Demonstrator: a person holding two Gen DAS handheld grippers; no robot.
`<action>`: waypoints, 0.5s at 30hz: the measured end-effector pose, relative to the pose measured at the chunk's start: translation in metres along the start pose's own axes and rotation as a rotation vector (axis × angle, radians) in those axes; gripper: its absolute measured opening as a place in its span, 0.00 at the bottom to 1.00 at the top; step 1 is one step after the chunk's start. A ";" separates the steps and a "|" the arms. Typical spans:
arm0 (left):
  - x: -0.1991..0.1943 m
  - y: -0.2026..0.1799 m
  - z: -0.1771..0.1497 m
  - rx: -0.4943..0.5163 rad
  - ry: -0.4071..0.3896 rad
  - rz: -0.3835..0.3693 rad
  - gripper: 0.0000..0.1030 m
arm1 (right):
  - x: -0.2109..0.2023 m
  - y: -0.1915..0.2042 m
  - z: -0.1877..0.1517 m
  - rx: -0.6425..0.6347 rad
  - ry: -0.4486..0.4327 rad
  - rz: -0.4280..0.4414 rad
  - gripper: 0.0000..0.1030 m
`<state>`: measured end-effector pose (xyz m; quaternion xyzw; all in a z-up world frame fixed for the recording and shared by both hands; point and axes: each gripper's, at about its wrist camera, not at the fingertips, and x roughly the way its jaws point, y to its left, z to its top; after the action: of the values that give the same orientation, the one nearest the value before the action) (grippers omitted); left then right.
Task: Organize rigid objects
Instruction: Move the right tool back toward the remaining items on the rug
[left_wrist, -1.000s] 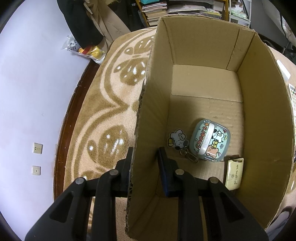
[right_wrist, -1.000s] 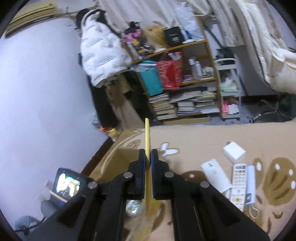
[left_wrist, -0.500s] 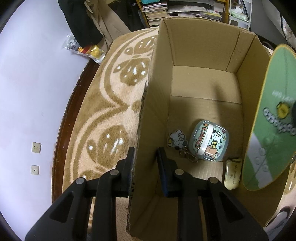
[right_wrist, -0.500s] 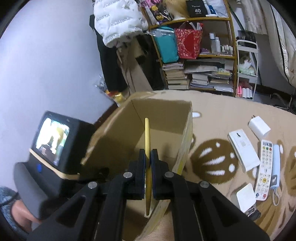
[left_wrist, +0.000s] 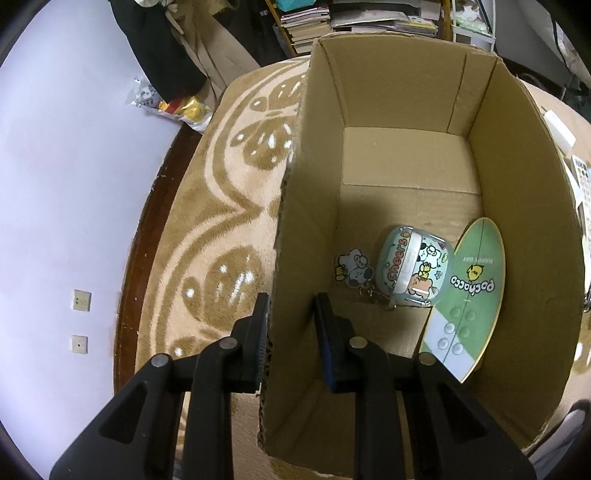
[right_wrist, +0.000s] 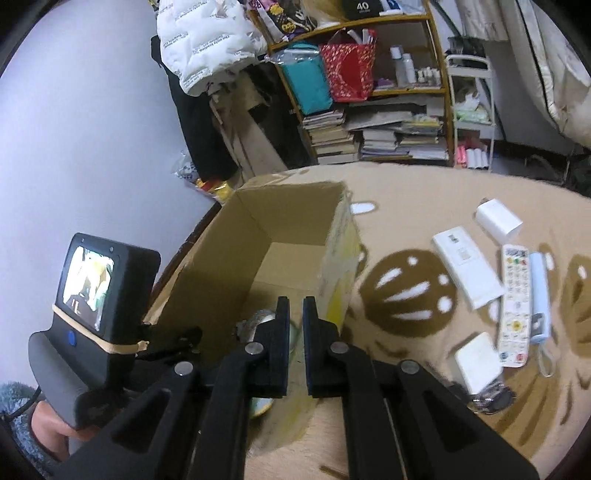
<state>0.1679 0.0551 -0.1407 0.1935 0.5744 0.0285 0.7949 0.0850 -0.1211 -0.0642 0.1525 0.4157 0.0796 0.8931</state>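
the left gripper (left_wrist: 290, 325) has its jaws pinched on the wall of the cardboard box (left_wrist: 406, 155). the green surfboard-shaped card (left_wrist: 469, 295) lies inside the box, just beside the round case (left_wrist: 413, 271). the right gripper (right_wrist: 295, 314) has just been opening its jaws, with nothing between them.

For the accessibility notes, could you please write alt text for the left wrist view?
The left gripper is clamped on the near wall of an open cardboard box standing on a patterned rug. Inside lie a round cartoon case with a dog keychain, and a green surfboard-shaped card leaning along the right wall.
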 end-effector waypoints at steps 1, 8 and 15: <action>0.000 -0.001 -0.001 0.005 -0.003 0.005 0.22 | -0.005 -0.002 0.000 -0.013 -0.004 -0.035 0.13; -0.005 -0.005 -0.005 0.011 -0.022 0.020 0.22 | -0.012 -0.032 -0.005 0.067 0.009 -0.110 0.67; -0.005 0.001 -0.006 -0.023 -0.012 0.008 0.23 | 0.006 -0.052 -0.028 0.014 0.102 -0.247 0.71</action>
<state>0.1604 0.0561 -0.1375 0.1868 0.5685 0.0371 0.8003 0.0682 -0.1626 -0.1038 0.1020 0.4767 -0.0262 0.8727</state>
